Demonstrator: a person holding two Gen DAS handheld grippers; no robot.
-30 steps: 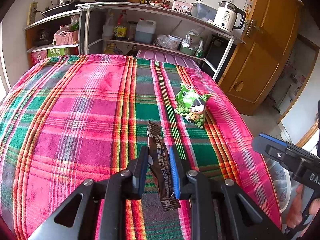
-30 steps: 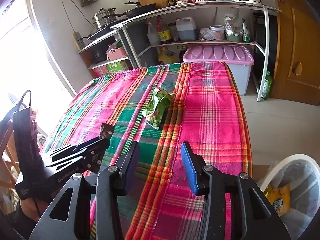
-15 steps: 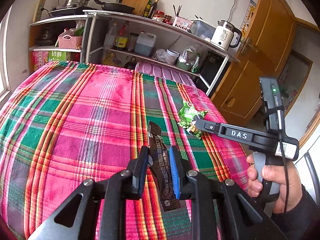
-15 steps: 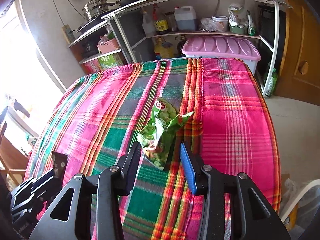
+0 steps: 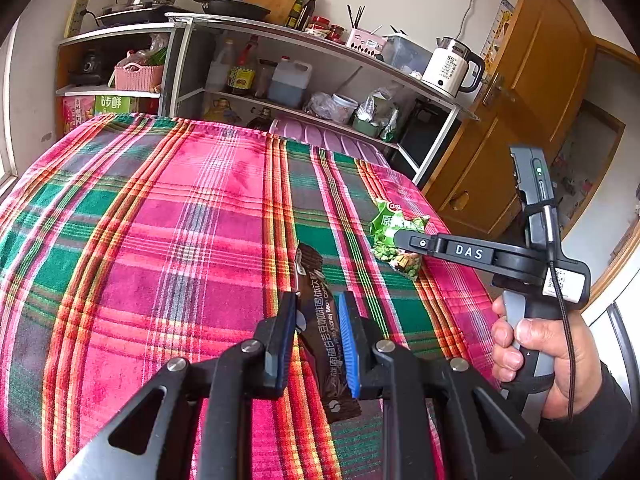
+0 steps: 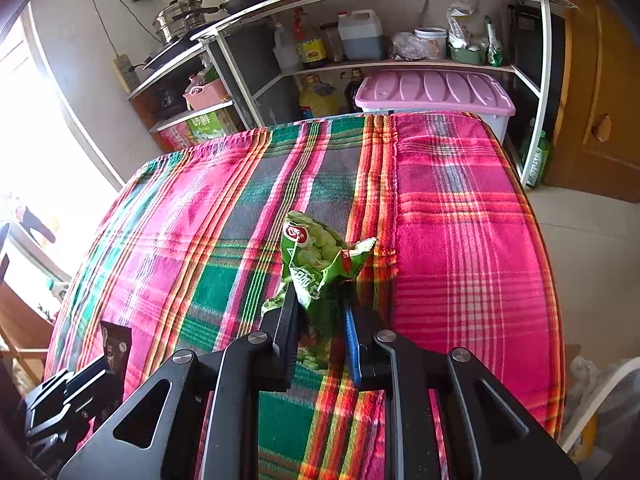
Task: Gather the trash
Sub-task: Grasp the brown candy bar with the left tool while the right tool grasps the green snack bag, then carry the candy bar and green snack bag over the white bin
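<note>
Green snack bag (image 6: 320, 264) on plaid surface (image 6: 460, 240), straddled by right claw (image 6: 320, 320), jaws part-open, not yet clamped. Dark wrapper (image 5: 320, 320) pinched in left claw (image 5: 318, 332), lifted off cloth. Risk: crumpled foil slipping out on closing; cloth snagged if claw too low.

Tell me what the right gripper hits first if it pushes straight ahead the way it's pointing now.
The green snack bag. It already sits between the fingers of the right gripper, so any push forward meets the crumpled bag at once. Beyond it lies only the plaid tablecloth, though depth there is hard to judge.
</note>
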